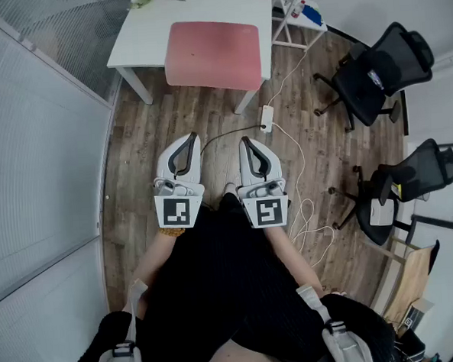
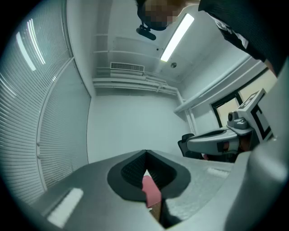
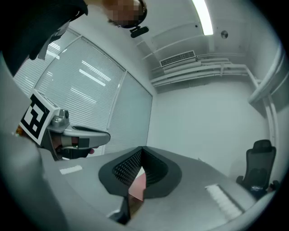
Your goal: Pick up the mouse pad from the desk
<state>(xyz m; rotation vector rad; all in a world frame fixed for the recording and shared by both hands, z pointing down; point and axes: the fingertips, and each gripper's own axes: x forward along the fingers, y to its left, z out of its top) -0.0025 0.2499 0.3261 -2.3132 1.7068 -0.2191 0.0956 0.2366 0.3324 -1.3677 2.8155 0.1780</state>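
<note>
Pink mouse pad (image 1: 213, 55) on white desk (image 1: 143, 36), long axis left–right

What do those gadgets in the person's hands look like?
The left gripper and the right gripper are both white plastic, each with two curved jaws lined in black textured rubber. At each one's rear sits a cube bearing a black-and-white square marker. The person wears black clothing and a bracelet at the left wrist.
</note>
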